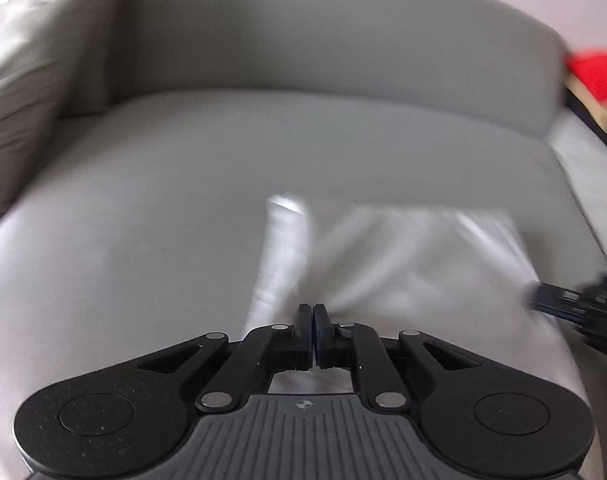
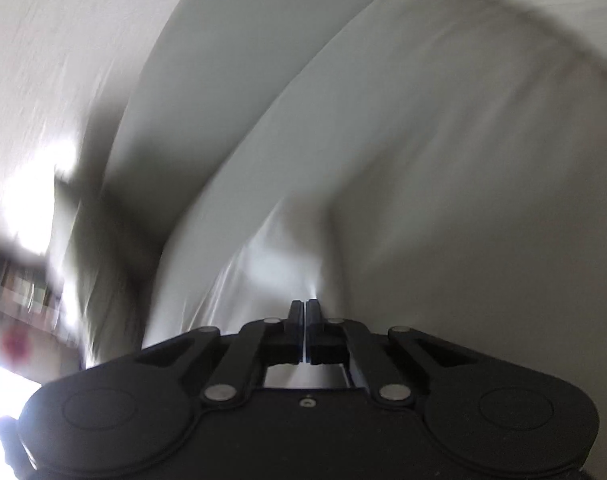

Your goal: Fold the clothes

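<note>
At the far left of the left wrist view a soft grey-beige cushion (image 1: pixel 31 60) leans against the padded grey backrest (image 1: pixel 323 36) of a smooth fabric sofa (image 1: pixel 143 208), whose broad seat fills the middle. On that seat lies the crumpled white cloth garment (image 1: pixel 403 256), blurred, one long narrow part of it reaching away towards the backrest. The black left tool (image 1: pixel 312 312) has its jaws closed to a narrow slit, pinching a fold at the garment's near edge. Further right, the black right tool (image 1: pixel 543 300) meets the garment's right edge, and a bright red flat object (image 1: pixel 595 80) sits past the backrest's end. In the right wrist view the right tool (image 2: pixel 305 306) is fully closed, with a gathered white fold running up to its tips; whether it grips it cannot be told.
</note>
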`<state>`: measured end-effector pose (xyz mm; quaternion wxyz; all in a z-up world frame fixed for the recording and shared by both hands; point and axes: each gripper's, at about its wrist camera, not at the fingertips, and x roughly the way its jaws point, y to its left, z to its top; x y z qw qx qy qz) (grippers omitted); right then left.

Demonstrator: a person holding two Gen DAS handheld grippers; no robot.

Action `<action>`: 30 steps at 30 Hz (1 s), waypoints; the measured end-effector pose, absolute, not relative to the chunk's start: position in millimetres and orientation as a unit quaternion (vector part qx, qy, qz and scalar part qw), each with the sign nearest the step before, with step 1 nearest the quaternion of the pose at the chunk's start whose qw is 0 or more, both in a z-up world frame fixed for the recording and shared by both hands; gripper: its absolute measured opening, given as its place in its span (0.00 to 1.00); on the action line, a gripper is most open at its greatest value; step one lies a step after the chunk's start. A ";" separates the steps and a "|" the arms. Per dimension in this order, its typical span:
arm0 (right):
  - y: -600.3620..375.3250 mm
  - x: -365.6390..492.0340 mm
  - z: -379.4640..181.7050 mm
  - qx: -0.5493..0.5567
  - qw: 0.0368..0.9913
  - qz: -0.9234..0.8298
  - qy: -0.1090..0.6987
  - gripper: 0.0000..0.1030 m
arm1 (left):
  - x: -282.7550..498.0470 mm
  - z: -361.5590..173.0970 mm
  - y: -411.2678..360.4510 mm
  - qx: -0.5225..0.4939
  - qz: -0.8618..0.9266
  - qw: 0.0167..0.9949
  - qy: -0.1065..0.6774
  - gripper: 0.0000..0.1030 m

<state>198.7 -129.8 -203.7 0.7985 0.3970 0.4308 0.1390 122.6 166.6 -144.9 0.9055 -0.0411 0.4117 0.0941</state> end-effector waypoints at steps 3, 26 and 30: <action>-147.5 202.5 -202.9 0.430 0.798 0.107 0.409 0.05 | 117.0 -135.5 181.1 -0.058 0.125 0.914 0.383 0.05; -91.6 249.0 -219.7 0.393 0.829 0.119 0.379 0.00 | 198.9 -174.7 181.4 -0.089 0.118 0.910 0.387 0.11; -106.0 240.7 -214.9 0.391 0.841 0.074 0.366 0.00 | 189.7 -167.8 184.4 -0.044 0.181 0.908 0.374 0.07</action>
